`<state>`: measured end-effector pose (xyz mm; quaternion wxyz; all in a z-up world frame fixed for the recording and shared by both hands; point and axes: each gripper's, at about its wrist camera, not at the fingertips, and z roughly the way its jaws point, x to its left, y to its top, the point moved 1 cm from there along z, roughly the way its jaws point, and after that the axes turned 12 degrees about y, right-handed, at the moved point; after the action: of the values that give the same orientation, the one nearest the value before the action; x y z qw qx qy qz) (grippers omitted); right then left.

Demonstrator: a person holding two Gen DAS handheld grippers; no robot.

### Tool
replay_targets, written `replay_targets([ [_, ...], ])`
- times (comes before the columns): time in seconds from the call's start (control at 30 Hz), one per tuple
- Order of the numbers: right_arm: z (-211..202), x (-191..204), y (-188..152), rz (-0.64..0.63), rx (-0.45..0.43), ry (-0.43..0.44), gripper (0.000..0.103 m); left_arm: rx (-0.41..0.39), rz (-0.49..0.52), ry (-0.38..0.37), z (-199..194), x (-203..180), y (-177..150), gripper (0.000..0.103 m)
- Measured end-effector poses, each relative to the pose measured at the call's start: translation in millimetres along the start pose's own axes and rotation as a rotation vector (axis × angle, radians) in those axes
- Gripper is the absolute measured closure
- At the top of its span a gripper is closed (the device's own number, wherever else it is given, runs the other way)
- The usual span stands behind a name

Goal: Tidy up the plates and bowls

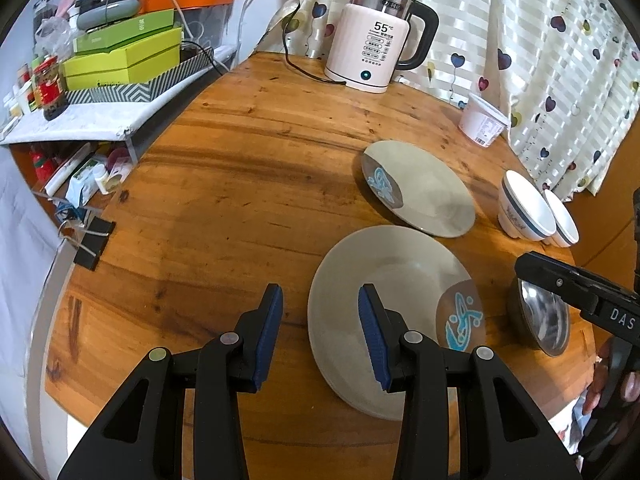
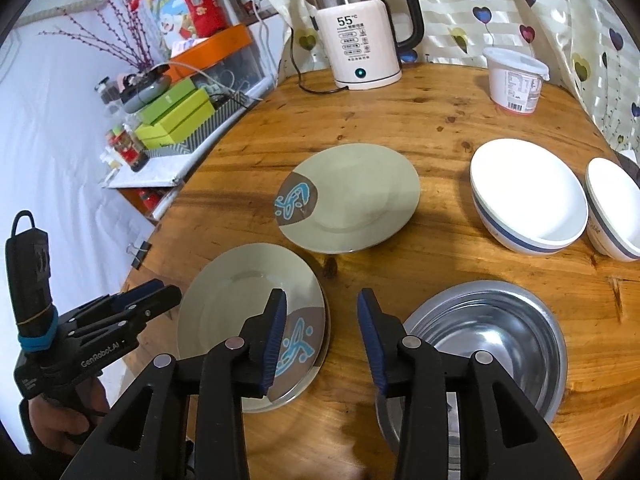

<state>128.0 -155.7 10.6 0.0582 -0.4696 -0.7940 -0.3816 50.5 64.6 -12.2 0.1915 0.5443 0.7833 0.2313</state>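
Two grey plates with a blue motif lie on the round wooden table [image 1: 240, 160]: a near plate [image 1: 384, 300] [image 2: 240, 300] and a far plate [image 1: 420, 188] [image 2: 360, 196]. Two white bowls with a blue band [image 2: 528, 196] [image 2: 616, 208] stand side by side at the right. A steel bowl [image 2: 492, 336] [image 1: 540, 320] sits in front of them. My left gripper [image 1: 320, 332] [image 2: 148, 300] hovers open over the near plate's left rim. My right gripper [image 2: 322, 332] [image 1: 560, 280] is open above bare wood between the near plate and the steel bowl, holding nothing.
A white electric kettle [image 1: 376, 40] with its cord stands at the table's back, and a white lidded tub [image 1: 482, 122] is near the curtain. A black binder clip [image 1: 94, 246] sits at the left edge. A cluttered shelf with green boxes [image 1: 124, 56] borders the table's left side.
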Motion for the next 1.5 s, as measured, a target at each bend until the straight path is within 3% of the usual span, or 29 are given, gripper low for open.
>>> replay_targets([
  [1.07, 7, -52, 42, 0.165, -0.015, -0.058, 0.065, 0.007, 0.073, -0.071, 32, -28, 59, 0.062],
  [1.5, 30, -71, 56, 0.227, 0.028, -0.057, 0.065, 0.08, 0.081, -0.134, 65, -43, 86, 0.062],
])
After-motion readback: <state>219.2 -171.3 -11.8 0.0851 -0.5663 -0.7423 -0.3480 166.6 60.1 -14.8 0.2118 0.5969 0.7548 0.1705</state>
